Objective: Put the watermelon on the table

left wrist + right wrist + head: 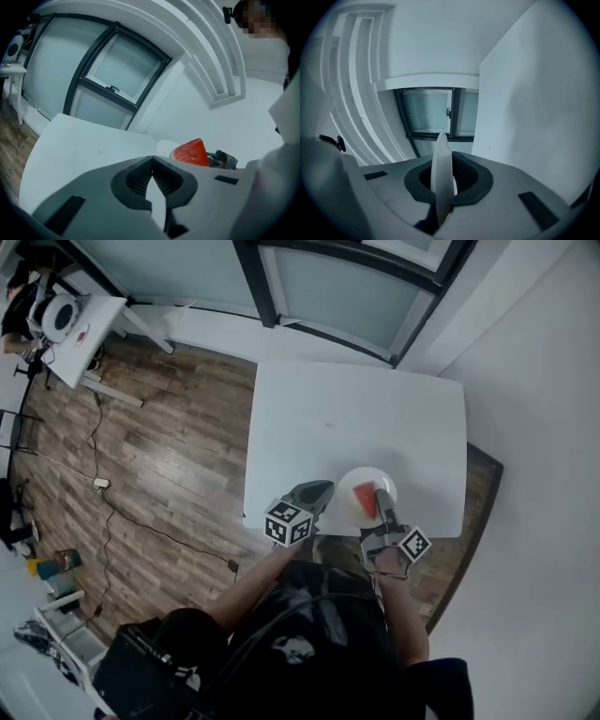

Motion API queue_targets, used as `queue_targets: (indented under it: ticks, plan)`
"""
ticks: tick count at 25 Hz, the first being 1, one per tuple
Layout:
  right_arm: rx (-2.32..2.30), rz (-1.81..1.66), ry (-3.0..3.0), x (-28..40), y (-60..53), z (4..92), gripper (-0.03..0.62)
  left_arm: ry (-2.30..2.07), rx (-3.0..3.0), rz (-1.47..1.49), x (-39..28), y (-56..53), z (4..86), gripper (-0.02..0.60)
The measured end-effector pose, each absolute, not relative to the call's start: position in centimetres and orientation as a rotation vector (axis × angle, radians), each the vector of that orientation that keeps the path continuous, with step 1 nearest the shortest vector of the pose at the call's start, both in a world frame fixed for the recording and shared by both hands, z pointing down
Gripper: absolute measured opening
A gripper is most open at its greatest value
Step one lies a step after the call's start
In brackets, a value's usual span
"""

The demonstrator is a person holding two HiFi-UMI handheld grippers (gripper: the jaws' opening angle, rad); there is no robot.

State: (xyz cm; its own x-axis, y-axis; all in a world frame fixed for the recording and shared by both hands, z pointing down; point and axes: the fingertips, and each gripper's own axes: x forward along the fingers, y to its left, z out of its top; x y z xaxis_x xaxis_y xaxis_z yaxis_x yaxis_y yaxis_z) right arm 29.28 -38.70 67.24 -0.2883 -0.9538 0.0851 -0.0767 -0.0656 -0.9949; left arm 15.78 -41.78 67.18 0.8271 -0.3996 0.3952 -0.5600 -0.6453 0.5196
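A red watermelon wedge (366, 500) lies on a small white plate (382, 476) over the near edge of the white table (356, 418). My right gripper (385, 514) is shut on the plate's near rim; in the right gripper view the plate (440, 159) stands edge-on between the pads of my right gripper (449, 176). My left gripper (319, 491) hovers just left of the plate, shut and empty. In the left gripper view, my left gripper (151, 164) has its tips touching, with the watermelon (192, 152) and plate (164, 147) beyond to the right, over the table (84, 140).
A dark-framed window (309, 287) runs behind the table and a white wall (544, 427) stands on its right. Wooden floor (159, 456) with a cable (103, 486) lies to the left. A small white side table (75, 334) stands at the far left.
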Motion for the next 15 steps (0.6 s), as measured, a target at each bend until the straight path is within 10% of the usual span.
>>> queue_targets:
  ticks: [15]
  plan:
    - [-1.392, -1.622, 1.232, 36.3, -52.9, 82.8, 0.021, -0.787, 2.217, 0.382, 21.2, -51.9, 76.2, 0.005]
